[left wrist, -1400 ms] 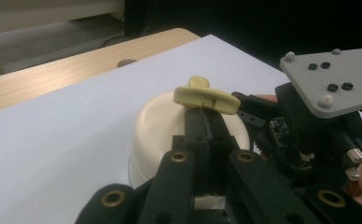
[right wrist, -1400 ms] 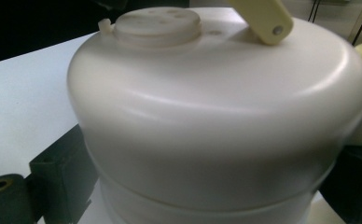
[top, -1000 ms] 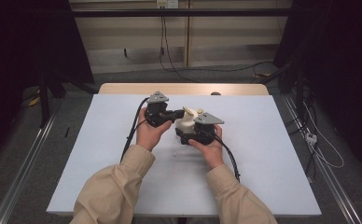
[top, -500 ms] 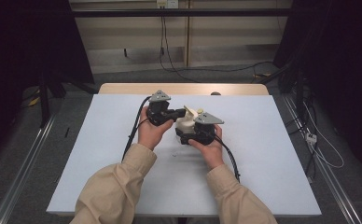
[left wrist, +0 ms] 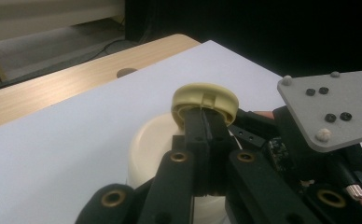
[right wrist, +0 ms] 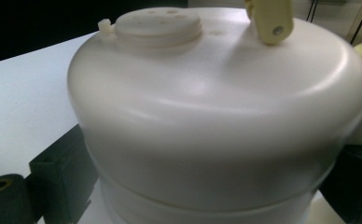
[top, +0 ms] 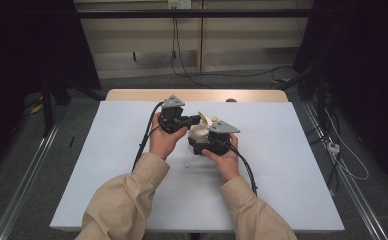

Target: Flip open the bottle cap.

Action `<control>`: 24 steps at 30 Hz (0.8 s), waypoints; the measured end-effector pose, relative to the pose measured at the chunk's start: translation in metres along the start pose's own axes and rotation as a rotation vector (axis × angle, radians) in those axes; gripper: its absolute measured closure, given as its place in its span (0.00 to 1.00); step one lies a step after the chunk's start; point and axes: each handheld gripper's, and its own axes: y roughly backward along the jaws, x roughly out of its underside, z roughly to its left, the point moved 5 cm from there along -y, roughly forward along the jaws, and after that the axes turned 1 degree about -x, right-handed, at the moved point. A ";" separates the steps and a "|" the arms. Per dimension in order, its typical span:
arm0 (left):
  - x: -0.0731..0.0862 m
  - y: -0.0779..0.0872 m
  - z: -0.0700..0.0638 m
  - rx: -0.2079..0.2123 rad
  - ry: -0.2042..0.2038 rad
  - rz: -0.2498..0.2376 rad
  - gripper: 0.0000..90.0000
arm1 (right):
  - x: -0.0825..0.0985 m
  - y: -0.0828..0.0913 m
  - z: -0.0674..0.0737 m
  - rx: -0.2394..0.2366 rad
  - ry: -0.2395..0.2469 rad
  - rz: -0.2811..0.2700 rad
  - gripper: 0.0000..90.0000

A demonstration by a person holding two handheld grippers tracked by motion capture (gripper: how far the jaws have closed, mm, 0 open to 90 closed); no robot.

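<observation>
A squat white container (top: 197,133) stands on the white board (top: 282,165) at mid table. My right gripper (top: 196,144) is shut on its body; in the right gripper view the container (right wrist: 216,116) sits between one black finger (right wrist: 58,177) at the left and the other at the right. A round cream cap (left wrist: 205,98) sits at the container's top edge. My left gripper (left wrist: 206,117) is shut on that cap's rim, jaws nearly together. In the high view the left gripper (top: 201,119) reaches in from the left to the cap (top: 213,119). A cream latch (right wrist: 270,18) lies on the lid.
A wooden table edge (top: 197,95) runs behind the board, with a small round hole (left wrist: 125,73) in it. The right gripper's grey plate (left wrist: 333,107) hangs close beside the left jaws. Cables trail from both grippers toward the person. Dark floor and rails flank the table.
</observation>
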 end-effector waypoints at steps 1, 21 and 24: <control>0.000 0.000 0.000 0.001 0.002 0.000 1.00 | 0.000 0.000 0.000 0.000 0.000 0.000 0.06; -0.003 -0.004 -0.001 0.006 0.002 -0.001 1.00 | 0.000 0.000 0.000 0.001 -0.001 0.001 0.06; -0.003 -0.005 -0.002 0.007 0.003 -0.004 1.00 | 0.000 0.000 0.000 0.001 0.000 0.001 0.06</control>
